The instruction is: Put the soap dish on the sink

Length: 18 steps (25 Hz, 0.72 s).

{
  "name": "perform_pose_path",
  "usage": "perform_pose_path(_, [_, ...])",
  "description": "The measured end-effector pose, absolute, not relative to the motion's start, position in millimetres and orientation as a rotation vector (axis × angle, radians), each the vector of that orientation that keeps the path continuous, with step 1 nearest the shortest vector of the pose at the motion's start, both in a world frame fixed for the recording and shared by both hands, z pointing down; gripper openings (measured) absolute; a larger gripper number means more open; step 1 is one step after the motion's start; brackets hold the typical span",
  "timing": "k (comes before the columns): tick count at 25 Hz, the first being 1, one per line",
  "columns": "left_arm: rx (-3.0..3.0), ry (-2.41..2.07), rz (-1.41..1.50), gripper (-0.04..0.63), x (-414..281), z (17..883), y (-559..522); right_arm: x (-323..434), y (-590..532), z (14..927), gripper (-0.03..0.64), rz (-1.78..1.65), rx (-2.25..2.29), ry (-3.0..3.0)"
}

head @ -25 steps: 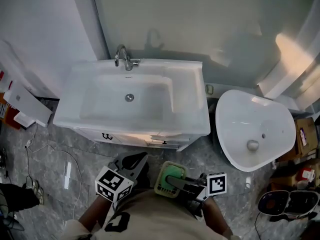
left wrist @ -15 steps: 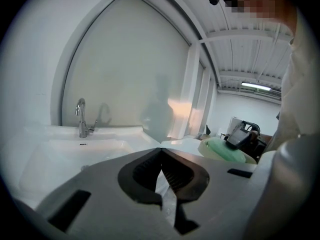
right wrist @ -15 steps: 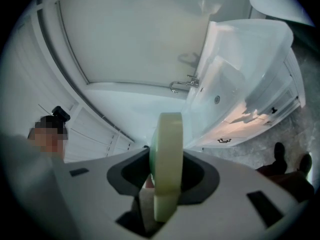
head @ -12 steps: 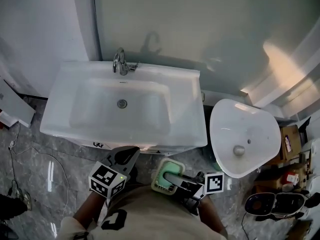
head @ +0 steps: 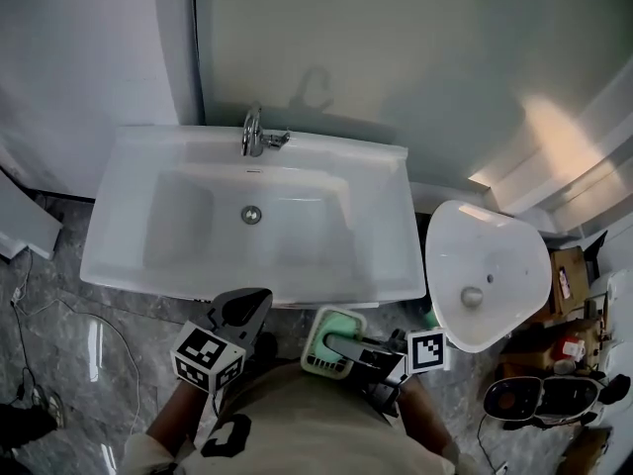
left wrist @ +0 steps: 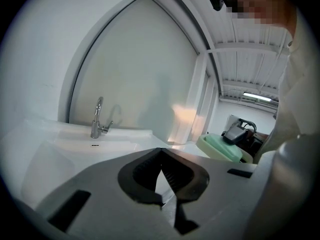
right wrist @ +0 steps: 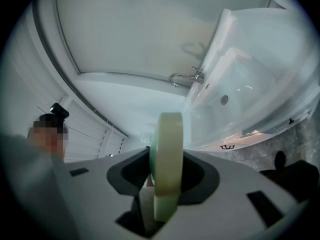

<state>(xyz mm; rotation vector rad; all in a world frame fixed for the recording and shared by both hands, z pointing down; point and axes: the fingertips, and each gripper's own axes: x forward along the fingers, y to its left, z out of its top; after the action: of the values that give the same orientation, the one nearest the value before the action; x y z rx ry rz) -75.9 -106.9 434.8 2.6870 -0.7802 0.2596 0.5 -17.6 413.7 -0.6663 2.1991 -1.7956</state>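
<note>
White sink [head: 381, 216] with chrome faucet [head: 254, 132] sat against a pale wall, over grey marble floor [head: 69, 334]. 1 loose white basin [head: 485, 265] stood to its right. Right gripper [head: 346, 344] fingers were clamped on the green soap dish [head: 324, 352], just in front of the sink, off it. Left gripper [head: 255, 300] fingers were closed on nothing. Clutter at the right edge was cut off and unreadable.

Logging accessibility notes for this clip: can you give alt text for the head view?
Seen from above, the right gripper holds a green soap dish just short of a white sink; the empty left gripper is beside it.
</note>
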Motion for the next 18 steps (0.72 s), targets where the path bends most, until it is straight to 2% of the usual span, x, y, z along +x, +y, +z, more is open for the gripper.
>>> perform_pose_path(9, [2.656,-0.863,0.204,0.018,-106,432,-122,12,-57,407,0.15,-1.736,-0.788,2.315])
perform_pose_path(18, [2.631,-0.96,0.216,0.018,-94,427,-136,79,-117,378,0.15,-1.668,-0.756,2.238])
